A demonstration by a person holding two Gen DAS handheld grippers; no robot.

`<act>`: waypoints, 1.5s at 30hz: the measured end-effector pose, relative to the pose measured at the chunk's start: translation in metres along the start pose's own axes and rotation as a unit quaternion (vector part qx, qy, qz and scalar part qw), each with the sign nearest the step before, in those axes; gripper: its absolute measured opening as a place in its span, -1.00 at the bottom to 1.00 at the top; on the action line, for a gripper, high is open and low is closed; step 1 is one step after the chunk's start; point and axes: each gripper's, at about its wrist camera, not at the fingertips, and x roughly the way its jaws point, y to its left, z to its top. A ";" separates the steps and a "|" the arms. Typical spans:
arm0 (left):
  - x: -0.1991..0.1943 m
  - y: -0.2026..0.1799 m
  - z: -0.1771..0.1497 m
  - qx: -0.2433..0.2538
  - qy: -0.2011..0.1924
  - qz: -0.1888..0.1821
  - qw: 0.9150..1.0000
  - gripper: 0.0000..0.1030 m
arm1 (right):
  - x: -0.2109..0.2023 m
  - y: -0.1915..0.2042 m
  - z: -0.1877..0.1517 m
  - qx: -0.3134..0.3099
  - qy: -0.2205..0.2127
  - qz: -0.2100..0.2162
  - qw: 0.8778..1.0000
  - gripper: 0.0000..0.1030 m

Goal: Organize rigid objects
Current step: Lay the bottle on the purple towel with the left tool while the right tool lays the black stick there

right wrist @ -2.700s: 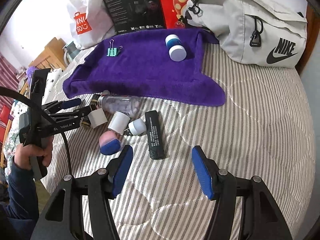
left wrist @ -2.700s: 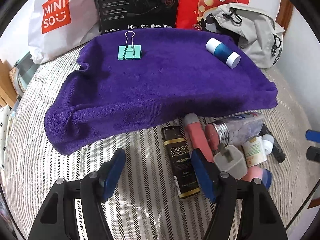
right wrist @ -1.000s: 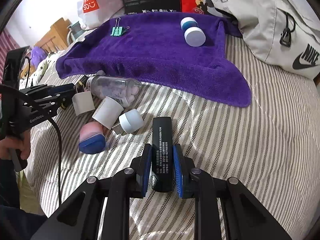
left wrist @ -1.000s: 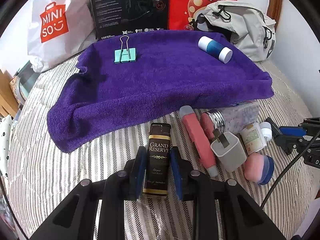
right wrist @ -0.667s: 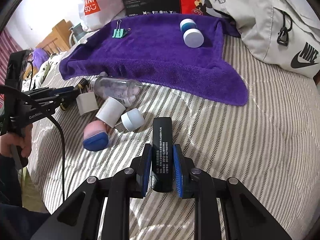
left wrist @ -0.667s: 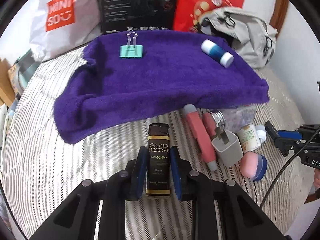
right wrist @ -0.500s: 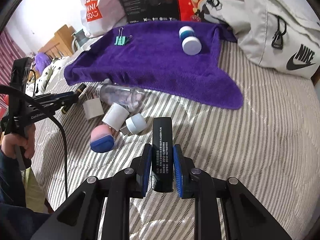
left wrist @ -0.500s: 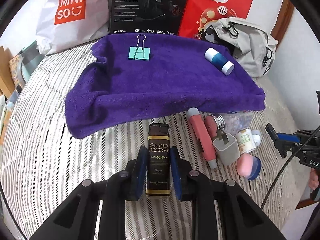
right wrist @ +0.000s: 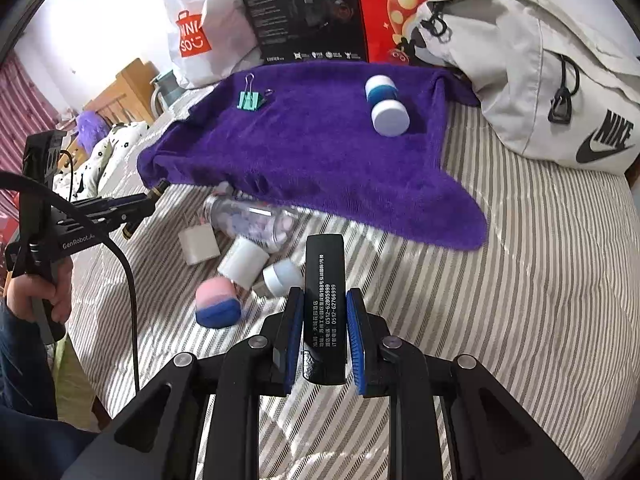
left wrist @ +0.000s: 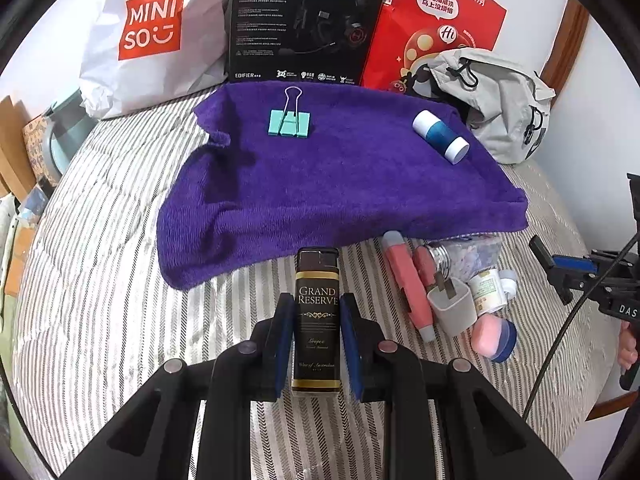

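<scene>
Both views are bright with daylight. In the right wrist view the upper left of the frame is blown out to white, and patches of sun and shade dapple the striped bedcover [right wrist: 540, 280] at lower centre. The purple towel [right wrist: 320, 152] casts a soft shadow along its near edge. In the left wrist view the light is more even; the towel [left wrist: 340, 184] shows dark folds at its left side, and the black box [left wrist: 304, 20] at top centre carries a faint sheen. Both frames bulge with fisheye curve, straight stripes bending toward the borders, and black corners ring each picture. The centre is sharp; printed text stays legible, while the edges soften slightly.
</scene>
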 end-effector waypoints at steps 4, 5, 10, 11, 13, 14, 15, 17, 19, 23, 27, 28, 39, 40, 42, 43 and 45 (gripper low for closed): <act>-0.004 0.002 0.006 0.000 -0.004 0.000 1.000 -0.56 | -0.002 0.001 0.011 -0.004 -0.010 0.003 1.000 -0.58; -0.005 0.002 0.008 -0.001 -0.006 -0.001 1.000 -0.56 | -0.003 0.001 0.014 -0.004 -0.012 0.004 1.000 -0.58; -0.009 0.004 0.022 0.003 -0.014 -0.002 1.000 -0.56 | -0.005 0.000 0.029 -0.008 -0.020 0.008 1.000 -0.58; -0.011 0.004 0.026 0.005 -0.017 -0.002 1.000 -0.56 | -0.005 0.000 0.032 -0.008 -0.021 0.008 1.000 -0.58; -0.012 0.006 0.036 0.008 -0.021 -0.002 1.000 -0.56 | -0.004 -0.002 0.038 -0.008 -0.023 0.008 1.000 -0.58; -0.012 0.007 0.040 0.009 -0.023 -0.001 1.000 -0.56 | -0.004 -0.003 0.041 -0.008 -0.024 0.008 1.000 -0.58; -0.012 0.008 0.046 0.010 -0.025 0.000 1.000 -0.56 | -0.003 -0.005 0.044 -0.007 -0.025 0.008 1.000 -0.58; -0.010 0.010 0.056 0.011 -0.028 0.000 1.000 -0.56 | 0.000 -0.009 0.051 -0.001 -0.026 0.012 1.000 -0.58; -0.006 0.012 0.066 0.009 -0.029 0.000 1.000 -0.56 | 0.004 -0.010 0.056 -0.001 -0.024 0.009 1.000 -0.58; 0.005 0.016 0.080 0.006 -0.027 -0.004 1.000 -0.56 | 0.012 -0.018 0.070 0.008 -0.024 0.008 1.000 -0.58; 0.023 0.020 0.092 0.006 -0.020 -0.004 1.000 -0.56 | 0.026 -0.025 0.086 0.005 -0.016 -0.002 1.000 -0.58; 0.027 0.021 0.094 0.006 -0.017 -0.004 1.000 -0.56 | 0.030 -0.026 0.089 0.005 -0.013 -0.003 1.000 -0.58; 0.073 0.032 0.109 0.003 0.008 -0.006 1.000 -0.56 | 0.074 -0.035 0.108 -0.013 0.032 -0.037 0.999 -0.58; 0.076 0.032 0.111 0.002 0.009 -0.005 1.000 -0.56 | 0.077 -0.035 0.109 -0.015 0.035 -0.041 0.998 -0.58; 0.082 0.033 0.113 0.005 0.013 -0.005 1.000 -0.56 | 0.081 -0.036 0.109 -0.017 0.037 -0.043 0.998 -0.58; 0.083 0.033 0.114 0.005 0.014 -0.003 1.000 -0.56 | 0.083 -0.036 0.109 -0.018 0.038 -0.043 0.998 -0.58; 0.087 0.032 0.114 0.009 0.017 0.001 1.000 -0.56 | 0.087 -0.036 0.109 -0.019 0.041 -0.046 0.998 -0.58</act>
